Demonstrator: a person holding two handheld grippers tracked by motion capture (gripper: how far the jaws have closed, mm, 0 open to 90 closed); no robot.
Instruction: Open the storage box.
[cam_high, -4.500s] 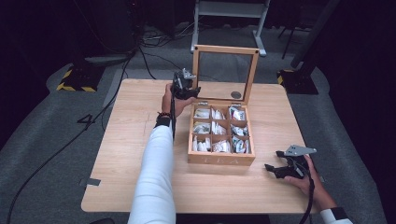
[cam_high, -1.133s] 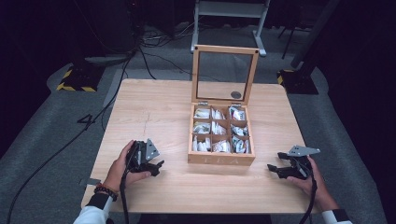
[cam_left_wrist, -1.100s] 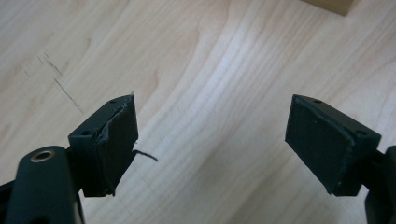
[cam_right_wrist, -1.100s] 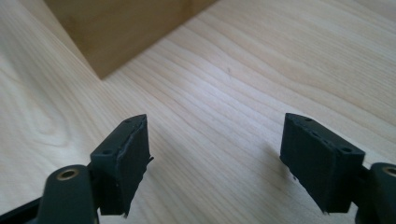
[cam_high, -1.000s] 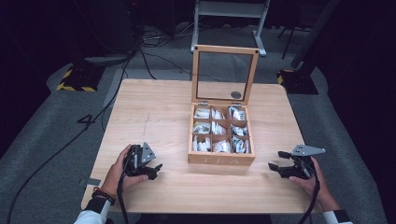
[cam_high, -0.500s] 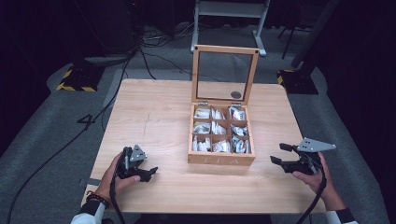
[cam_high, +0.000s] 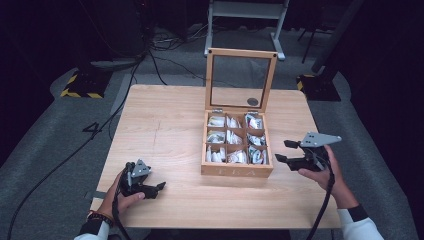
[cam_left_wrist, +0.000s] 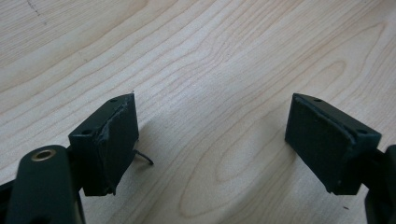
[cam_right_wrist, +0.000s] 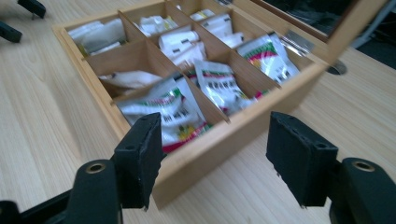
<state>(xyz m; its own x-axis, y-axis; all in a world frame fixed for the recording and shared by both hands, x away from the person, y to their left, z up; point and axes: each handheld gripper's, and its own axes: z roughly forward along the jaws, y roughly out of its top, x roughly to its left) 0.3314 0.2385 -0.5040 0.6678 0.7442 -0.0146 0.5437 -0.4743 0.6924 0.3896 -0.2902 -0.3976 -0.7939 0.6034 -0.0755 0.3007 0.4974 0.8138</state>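
A wooden box (cam_high: 237, 172) stands right of the table's middle, its glass lid (cam_high: 241, 80) upright. Several compartments hold tea bags (cam_high: 255, 154), and colourful packets (cam_right_wrist: 180, 112) fill the nearest ones. My right gripper (cam_high: 283, 150) hovers open just right of the box, pointing at its side. Its jaws (cam_right_wrist: 215, 135) have just been closing, with nothing between them. My left gripper (cam_high: 156, 189) rests low near the table's front left. It is open over bare wood (cam_left_wrist: 212, 121); its jaws have just been opening a little and hold nothing.
The wooden table (cam_high: 165, 125) has a round cable hole (cam_high: 252, 101) behind the box. Cables (cam_high: 150, 60) and a metal stand (cam_high: 245, 15) are on the dark floor beyond. The table's front edge (cam_high: 210, 225) is close to both hands.
My right gripper has lifted and come nearer the box's right side. My left hand has slid back towards the table's front edge and sunk a little.
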